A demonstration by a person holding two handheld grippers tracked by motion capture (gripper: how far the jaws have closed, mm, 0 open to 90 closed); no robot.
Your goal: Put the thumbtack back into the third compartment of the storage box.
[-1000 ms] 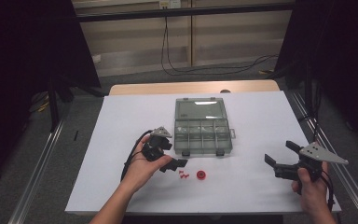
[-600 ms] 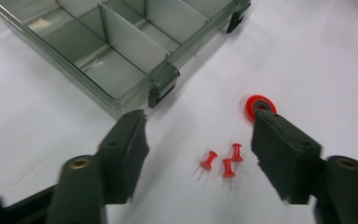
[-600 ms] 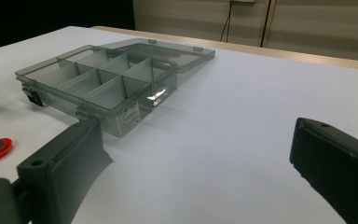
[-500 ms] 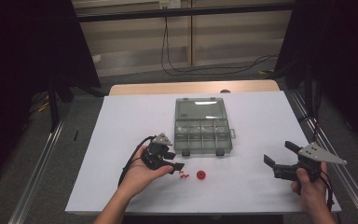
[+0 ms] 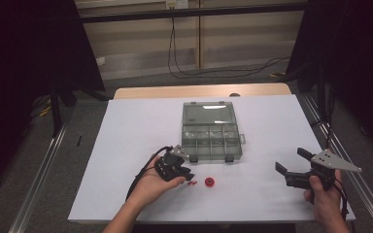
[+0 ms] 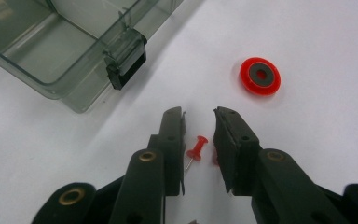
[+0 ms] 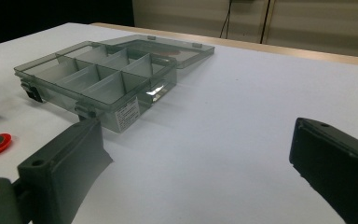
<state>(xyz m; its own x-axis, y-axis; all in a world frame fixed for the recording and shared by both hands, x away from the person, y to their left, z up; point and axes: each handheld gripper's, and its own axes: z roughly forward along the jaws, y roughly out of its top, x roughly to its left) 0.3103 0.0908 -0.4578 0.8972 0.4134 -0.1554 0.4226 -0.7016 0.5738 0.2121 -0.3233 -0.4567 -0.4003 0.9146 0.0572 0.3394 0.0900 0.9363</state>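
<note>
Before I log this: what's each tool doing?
Left tool: jaws just closing around a red pushpin, not yet gripping.
Right tool: open, empty.

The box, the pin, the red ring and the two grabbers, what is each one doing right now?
Box: lid open, lying flat behind; the compartments that show look empty.
Pin: lying on the table between the left gripper's jaws, not yet pinched.
Red ring: flat on the table, untouched.
Left gripper: jaws have just been closing around the pin.
Right gripper: open, holding nothing.
</note>
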